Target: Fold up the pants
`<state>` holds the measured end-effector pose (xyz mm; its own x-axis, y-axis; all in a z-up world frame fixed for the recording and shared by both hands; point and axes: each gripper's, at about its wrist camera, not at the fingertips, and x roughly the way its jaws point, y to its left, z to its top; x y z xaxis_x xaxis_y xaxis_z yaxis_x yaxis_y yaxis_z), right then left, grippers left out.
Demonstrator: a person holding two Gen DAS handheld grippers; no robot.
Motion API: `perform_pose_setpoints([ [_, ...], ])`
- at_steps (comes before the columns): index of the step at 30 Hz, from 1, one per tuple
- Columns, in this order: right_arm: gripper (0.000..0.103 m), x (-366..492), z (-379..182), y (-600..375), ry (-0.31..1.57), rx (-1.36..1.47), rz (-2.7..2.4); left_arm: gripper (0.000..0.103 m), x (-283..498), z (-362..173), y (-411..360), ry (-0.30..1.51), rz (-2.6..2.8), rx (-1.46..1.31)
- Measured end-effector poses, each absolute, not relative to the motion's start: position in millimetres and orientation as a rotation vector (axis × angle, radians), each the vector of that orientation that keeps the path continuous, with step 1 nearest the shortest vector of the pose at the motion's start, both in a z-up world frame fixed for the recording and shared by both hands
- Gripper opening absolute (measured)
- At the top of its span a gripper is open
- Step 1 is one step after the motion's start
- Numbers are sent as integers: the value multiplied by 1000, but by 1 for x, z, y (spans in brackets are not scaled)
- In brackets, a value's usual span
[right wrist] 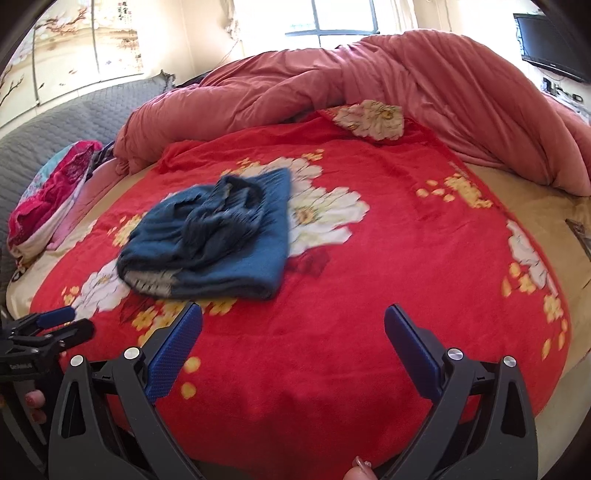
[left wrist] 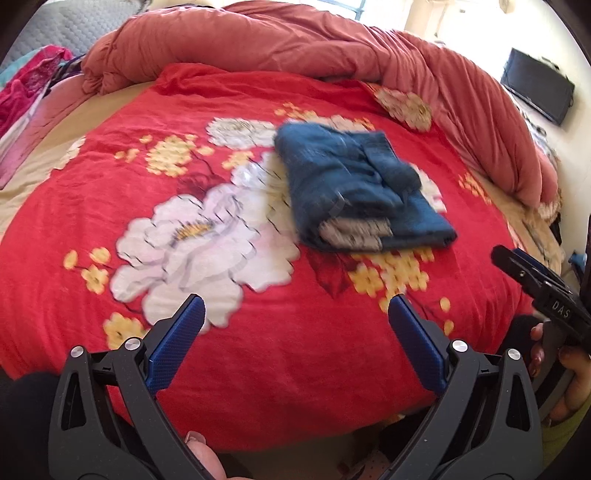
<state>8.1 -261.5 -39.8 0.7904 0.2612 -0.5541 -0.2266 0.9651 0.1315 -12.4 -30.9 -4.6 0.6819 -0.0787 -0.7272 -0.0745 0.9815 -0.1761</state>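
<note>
- The pants [left wrist: 354, 188], dark blue, lie folded into a compact bundle on the red flowered blanket [left wrist: 258, 350] that covers the bed.
- In the left wrist view the bundle sits a little right of centre, in the middle distance; in the right wrist view the same pants [right wrist: 214, 236] sit left of centre.
- A grey inner lining shows at the bundle's near edge, and a rumpled layer of fabric rests on top; both views are somewhat blurred there.
- The left claw [left wrist: 295, 314] stands wide, its blue-padded fingers spread well apart with nothing between them, near the bed's near edge and well apart from the pants.
- The right claw [right wrist: 293, 325] is likewise spread wide and empty, hovering over the near part of the blanket, short of the bundle.
- Each claw shows at the edge of the other's view: the right claw [left wrist: 535, 280] at the far right, the left claw [right wrist: 55, 325] at the near left.
- Fingers of a hand [left wrist: 569, 373] grip the right claw's handle.
- A salmon-coloured duvet [right wrist: 406, 81] is heaped along the far and right sides of the bed.
- A pile of pink and red clothes [right wrist: 51, 192] lies at the far left, beside a grey quilted headboard [right wrist: 55, 122].
- A dark screen [right wrist: 550, 44] hangs on the wall at the far right, and a window [right wrist: 332, 18] glows behind the duvet.
</note>
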Motion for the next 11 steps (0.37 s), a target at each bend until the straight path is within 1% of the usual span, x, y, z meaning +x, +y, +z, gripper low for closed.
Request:
perform_pose_setpoints([
  [3, 98, 37, -20, -300, 603, 76, 177, 93, 13, 11, 15, 814, 69, -242],
  [5, 98, 66, -11, -340, 604, 120, 79, 93, 39, 13, 51, 856, 175, -230],
  [8, 98, 121, -14, -405, 681, 143, -78, 93, 83, 6, 114, 919, 355, -219],
  [11, 98, 175, -25, -468, 751, 155, -249, 93, 125, -9, 174, 979, 479, -271],
])
